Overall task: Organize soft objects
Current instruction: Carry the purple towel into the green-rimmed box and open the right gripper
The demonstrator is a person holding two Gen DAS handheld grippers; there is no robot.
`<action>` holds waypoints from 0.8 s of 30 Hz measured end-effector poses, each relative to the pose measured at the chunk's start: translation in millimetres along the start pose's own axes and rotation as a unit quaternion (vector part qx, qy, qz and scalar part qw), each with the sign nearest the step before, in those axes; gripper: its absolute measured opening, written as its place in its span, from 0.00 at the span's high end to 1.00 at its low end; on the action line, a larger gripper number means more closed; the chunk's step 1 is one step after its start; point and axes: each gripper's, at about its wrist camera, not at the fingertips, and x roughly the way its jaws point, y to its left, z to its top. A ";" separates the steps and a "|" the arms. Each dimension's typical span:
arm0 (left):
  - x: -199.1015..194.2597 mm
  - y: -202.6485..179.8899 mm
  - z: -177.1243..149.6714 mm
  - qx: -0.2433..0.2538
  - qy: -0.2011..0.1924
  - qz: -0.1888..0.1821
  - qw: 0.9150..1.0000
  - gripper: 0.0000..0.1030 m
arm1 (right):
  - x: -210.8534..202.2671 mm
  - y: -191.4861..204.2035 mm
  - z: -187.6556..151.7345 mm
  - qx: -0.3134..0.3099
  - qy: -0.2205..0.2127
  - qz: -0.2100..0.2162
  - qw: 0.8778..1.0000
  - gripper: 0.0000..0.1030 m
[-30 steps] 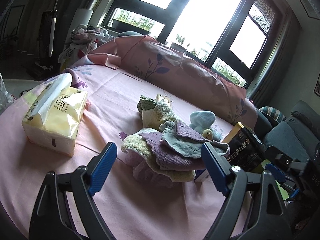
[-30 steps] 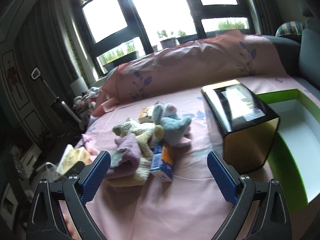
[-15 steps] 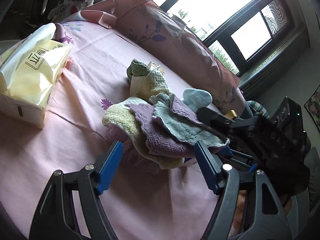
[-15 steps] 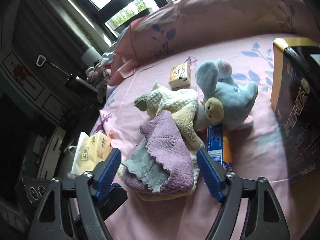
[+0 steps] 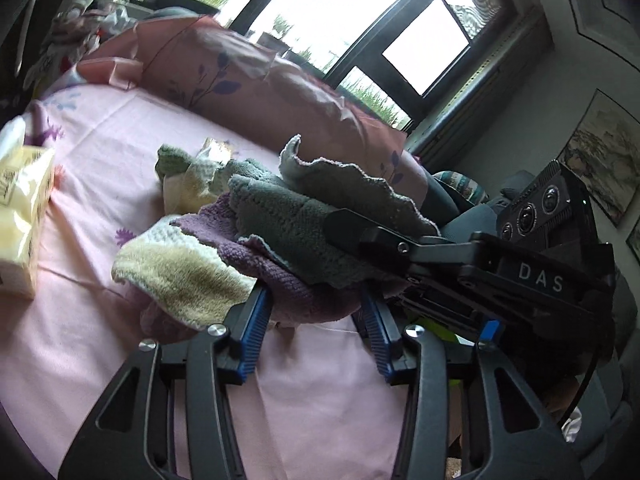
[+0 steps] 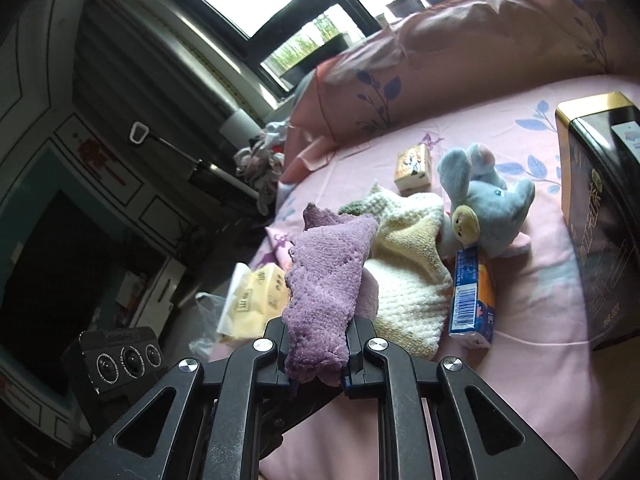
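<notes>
The right gripper [image 6: 316, 354] is clenched on the near end of the purple cloth [image 6: 328, 280], which stands up between its two fingers. The left gripper [image 5: 316, 332] is half closed around the near edge of the pile of cloths [image 5: 256, 248]. Its blue pads [image 5: 254, 330] touch the purple and cream layers, but I cannot tell if it really squeezes them.

The pile lies on the pink bed [image 5: 100, 152], with the cream cloth [image 6: 408, 276] under the purple one and the grey cloth [image 5: 304, 224] on top in the left view. I think the step now is to separate the purple cloth from the others. To do it well, the right gripper should pull slowly upward and toward itself, while the left gripper holds the other layers down, so they are not dragged. The blue toy [image 6: 488, 204] and the blue box [image 6: 472, 300] are just beside the pile and could be pushed.
</notes>
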 end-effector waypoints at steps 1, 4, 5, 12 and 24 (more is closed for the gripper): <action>-3.8 -6.0 1.3 0.003 -0.007 -0.006 1.000 0.58 | -8.1 2.9 1.3 -0.001 -0.009 0.008 1.000 0.84; -11.1 -23.9 4.3 0.009 -0.016 -0.028 0.999 0.58 | -33.7 9.7 3.4 -0.008 -0.032 0.020 0.999 0.84; -12.5 -30.7 5.7 0.015 -0.017 -0.035 0.999 0.58 | -41.6 10.2 4.0 -0.008 -0.041 0.023 0.999 0.84; -3.0 -95.6 16.0 0.082 -0.020 -0.060 0.995 0.58 | -109.3 5.0 8.6 -0.015 -0.115 0.025 0.993 0.84; 68.2 -181.7 4.2 0.130 0.032 -0.142 0.981 0.58 | -212.8 -47.8 4.8 0.024 -0.234 -0.068 0.970 0.84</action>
